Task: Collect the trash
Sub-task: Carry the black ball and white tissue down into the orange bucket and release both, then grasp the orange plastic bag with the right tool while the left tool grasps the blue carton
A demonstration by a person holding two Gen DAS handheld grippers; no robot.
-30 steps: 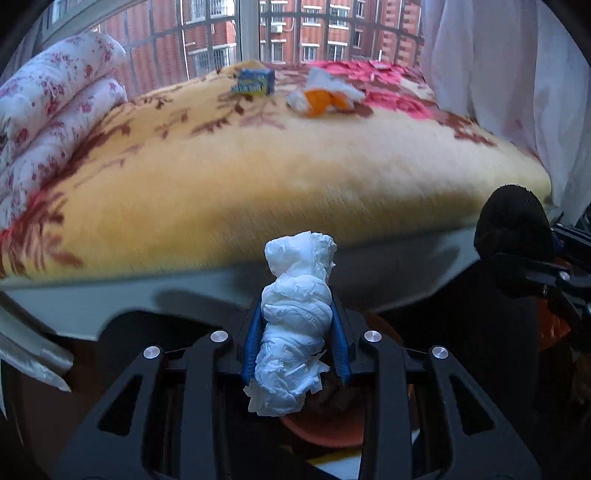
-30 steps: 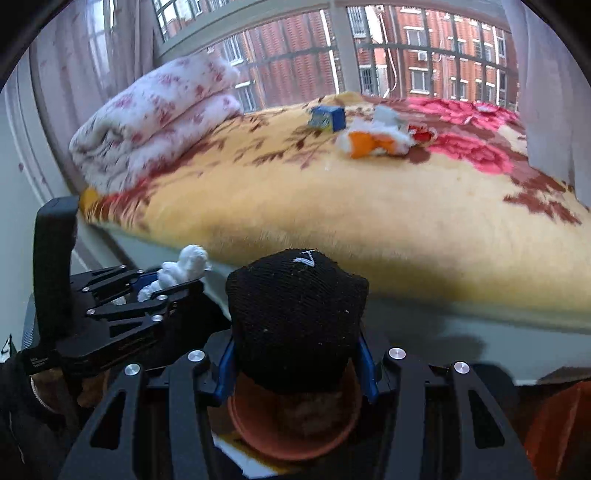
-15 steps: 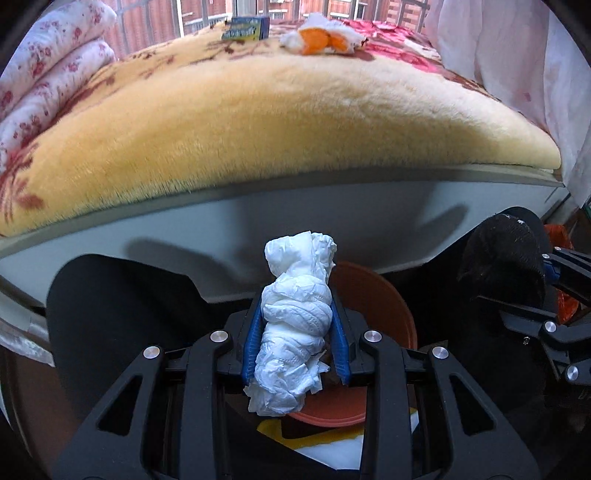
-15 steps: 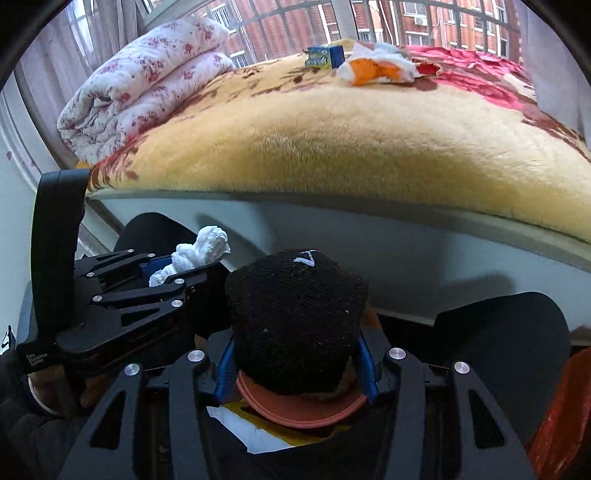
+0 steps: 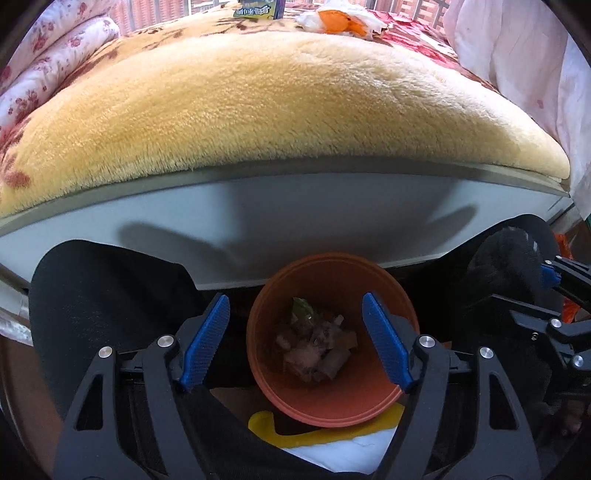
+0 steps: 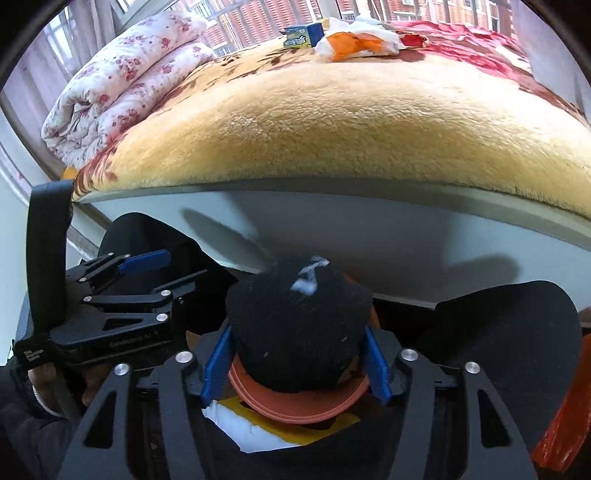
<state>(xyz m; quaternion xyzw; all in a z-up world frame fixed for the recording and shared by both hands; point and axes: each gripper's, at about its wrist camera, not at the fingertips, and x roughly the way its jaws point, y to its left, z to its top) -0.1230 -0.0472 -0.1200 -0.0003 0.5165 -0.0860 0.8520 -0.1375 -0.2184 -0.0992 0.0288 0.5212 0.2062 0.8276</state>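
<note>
My left gripper (image 5: 295, 299) hangs over an orange bin (image 5: 266, 369), jaws opening wide with nothing between them. Pale scraps (image 5: 317, 343) lie at the bin's bottom. My right gripper (image 6: 295, 332) is above the same bin's rim (image 6: 295, 410), its jaws opening around a black sock bundle (image 6: 295, 325). The bundle's top is blurred and a gap shows by the right pad. On the far side of the bed lie a blue and yellow box (image 6: 304, 35) and an orange and white wrapper (image 6: 354, 42). Each gripper shows in the other's view: left gripper (image 6: 147, 266), right gripper (image 5: 546, 288).
A bed with a yellow plush blanket (image 5: 277, 110) and a white side panel (image 5: 295, 221) rises just behind the bin. A folded floral quilt (image 6: 122, 85) lies on its left, a white curtain (image 5: 517, 55) hangs to the right. Black-clad knees (image 5: 103, 295) flank the bin.
The left jaws have opened and the white crumpled tissue is gone from them. Both grippers sank toward the orange bin. The right jaws have widened around the black bundle.
</note>
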